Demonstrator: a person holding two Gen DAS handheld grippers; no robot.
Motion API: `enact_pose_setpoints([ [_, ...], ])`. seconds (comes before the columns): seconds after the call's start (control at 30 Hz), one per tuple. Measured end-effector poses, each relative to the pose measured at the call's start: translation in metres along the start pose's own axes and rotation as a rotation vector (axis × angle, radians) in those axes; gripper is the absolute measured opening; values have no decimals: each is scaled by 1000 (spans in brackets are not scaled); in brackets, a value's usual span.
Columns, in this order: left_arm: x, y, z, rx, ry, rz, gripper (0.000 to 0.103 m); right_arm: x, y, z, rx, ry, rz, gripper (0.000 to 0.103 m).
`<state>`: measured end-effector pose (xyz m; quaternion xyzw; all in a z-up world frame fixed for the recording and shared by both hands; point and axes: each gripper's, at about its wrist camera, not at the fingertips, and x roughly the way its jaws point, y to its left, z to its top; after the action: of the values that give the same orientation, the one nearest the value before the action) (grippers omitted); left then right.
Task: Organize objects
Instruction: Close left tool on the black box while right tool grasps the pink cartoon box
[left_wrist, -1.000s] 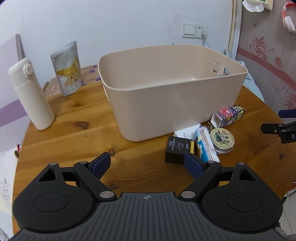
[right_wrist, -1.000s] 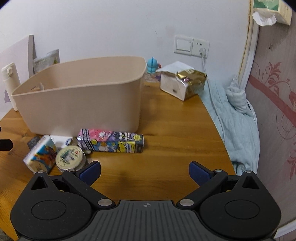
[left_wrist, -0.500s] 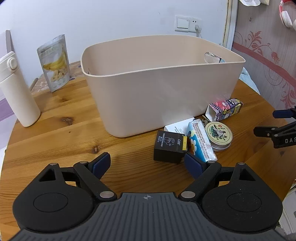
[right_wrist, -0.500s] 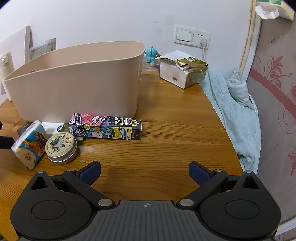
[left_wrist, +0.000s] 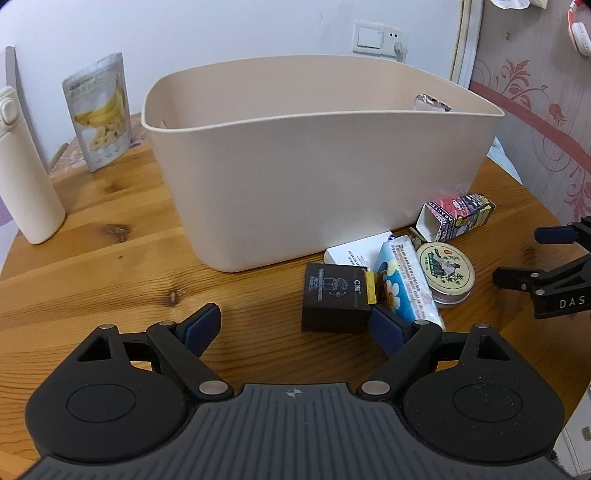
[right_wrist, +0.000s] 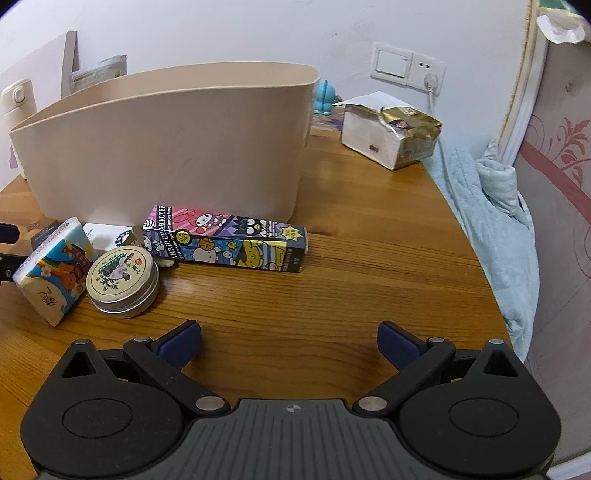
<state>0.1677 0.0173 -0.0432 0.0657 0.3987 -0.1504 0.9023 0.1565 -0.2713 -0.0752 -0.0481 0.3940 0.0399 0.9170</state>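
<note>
A beige plastic bin (left_wrist: 317, 166) (right_wrist: 166, 147) stands on the round wooden table (left_wrist: 110, 277). In front of it lie a black box (left_wrist: 334, 299), a tissue pack (left_wrist: 404, 282) (right_wrist: 53, 273), a white card (left_wrist: 354, 253), a round tin (left_wrist: 445, 269) (right_wrist: 122, 277) and a cartoon-printed carton (left_wrist: 456, 218) (right_wrist: 229, 242). My left gripper (left_wrist: 295, 326) is open just short of the black box, its right pad beside the box's near corner. My right gripper (right_wrist: 290, 341) is open over bare wood, near the tin and carton.
A white flask (left_wrist: 22, 170) and a banana-chip pouch (left_wrist: 98, 110) stand at the back left. A torn gold-and-white box (right_wrist: 391, 134) and a blue figurine (right_wrist: 325, 98) sit behind the bin. A pale blue cloth (right_wrist: 491, 221) hangs past the table's right edge.
Both grippers have sunk and come closer to the table; the bin and the small items look larger and nearer. Both pairs of jaws stay as wide as before.
</note>
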Motion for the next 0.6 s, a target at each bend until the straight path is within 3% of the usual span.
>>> enact_pose_setpoints([
  [0.3,15,-9,2,-3,20,-24,88,17,8,15,-11,-16,39,103],
  [0.6,17,-9,0,-6,20,-30,88,26,7,37,-124,-53,36,103],
])
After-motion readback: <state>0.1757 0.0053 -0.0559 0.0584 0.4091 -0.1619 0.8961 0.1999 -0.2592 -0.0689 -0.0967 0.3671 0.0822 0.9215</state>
